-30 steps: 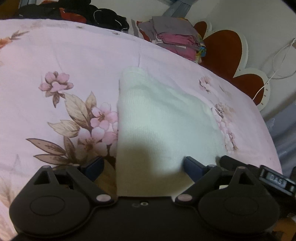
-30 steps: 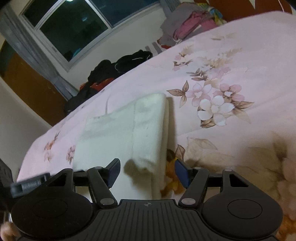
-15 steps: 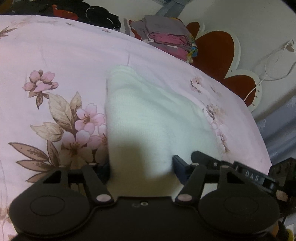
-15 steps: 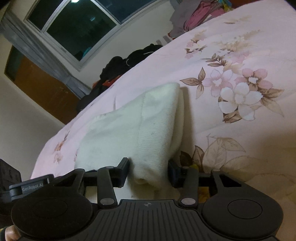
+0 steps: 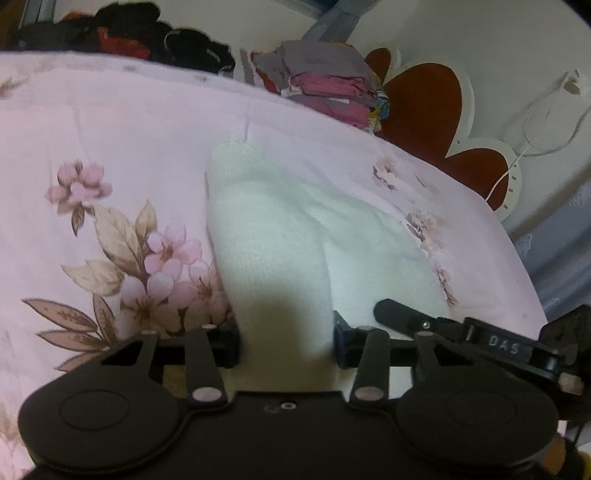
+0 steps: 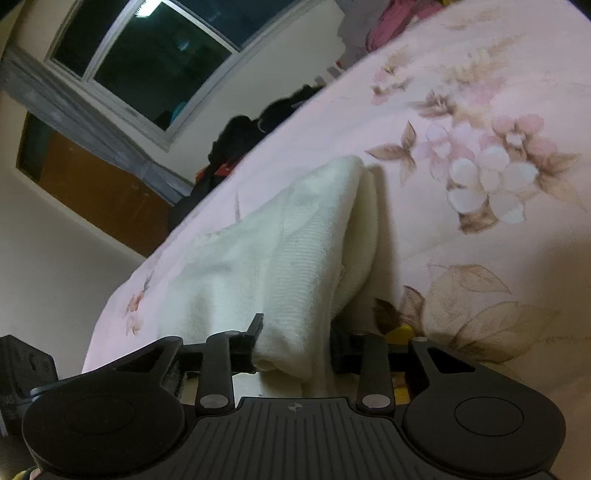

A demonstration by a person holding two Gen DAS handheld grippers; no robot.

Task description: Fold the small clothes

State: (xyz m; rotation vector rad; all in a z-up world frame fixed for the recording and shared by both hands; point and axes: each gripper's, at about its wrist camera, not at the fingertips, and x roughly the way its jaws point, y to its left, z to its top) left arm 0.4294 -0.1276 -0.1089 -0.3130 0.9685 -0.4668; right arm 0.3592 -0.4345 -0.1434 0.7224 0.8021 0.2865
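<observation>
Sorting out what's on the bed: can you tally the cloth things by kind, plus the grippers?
White knit garment: 1
Folded clothes stack: 1
Dark clothes heap: 1
Grippers, closing on the white garment: 2, left gripper and right gripper
Total: 5

A bed [image 5: 110, 122] is covered with a pink sheet printed with flowers and brown leaves. At its far edge dark clothes [image 5: 147, 29] are heaped, with a folded pile [image 5: 325, 85] just beside them. Near that pile a red, white-edged headboard [image 5: 424, 107] is set against a pale wall, a white cable [image 5: 532, 136] dangling over it. Beyond the bed a dark window [image 6: 147, 55] is seen, grey curtain [image 6: 74, 122] under it.
</observation>
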